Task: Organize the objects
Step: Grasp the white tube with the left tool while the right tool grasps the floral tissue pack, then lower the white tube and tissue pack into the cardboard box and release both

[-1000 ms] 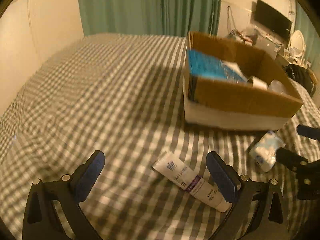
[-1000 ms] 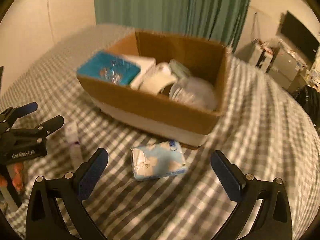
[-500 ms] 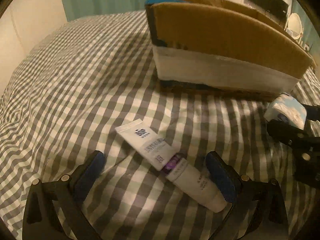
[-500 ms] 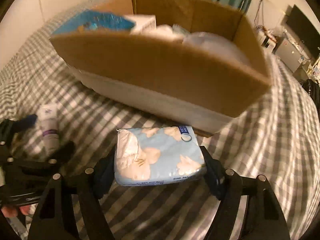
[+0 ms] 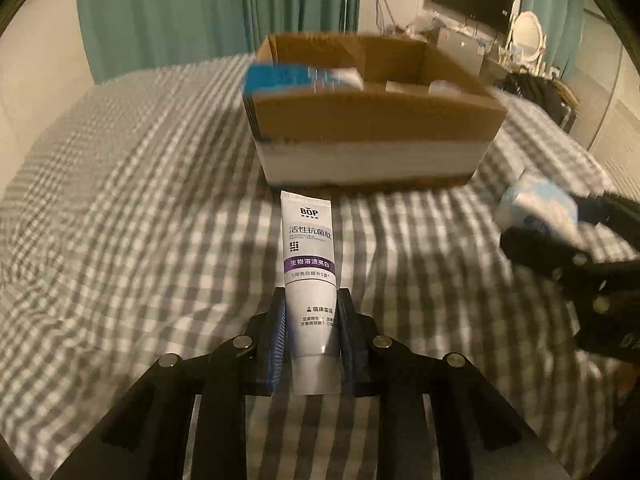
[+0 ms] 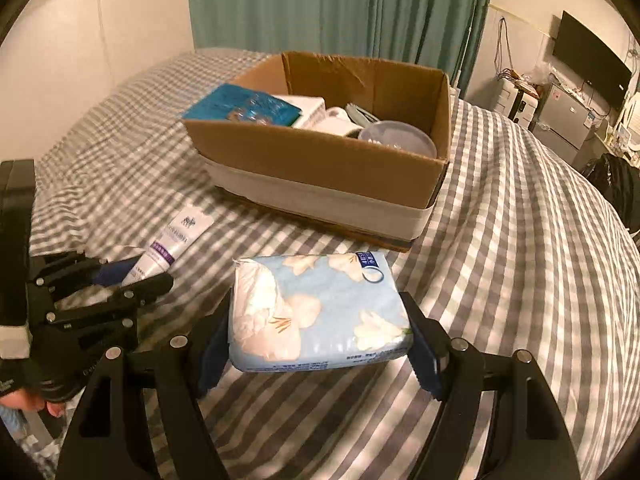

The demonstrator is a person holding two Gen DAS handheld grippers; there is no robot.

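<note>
- Since a second ago: left gripper (image 5: 310, 334) fingers, then wide open above the bed (image 5: 140, 220), are now clamped on the toothpaste tube (image 5: 308, 276) near its cap end.
- Right gripper (image 6: 320, 344) fingers, then wide open, are now pressed on both ends of the tissue pack (image 6: 320, 312).
- Both items are judged lifted and ready for the cardboard box (image 6: 320, 156) just ahead.
- Box contents are partly hidden by its near wall; whether the tube clears the bed cannot be told.

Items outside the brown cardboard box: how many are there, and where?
2. The white toothpaste tube with a purple band sits between the left gripper's pads; the pale blue floral tissue pack is clamped in the right gripper. Others may lie out of view.
</note>
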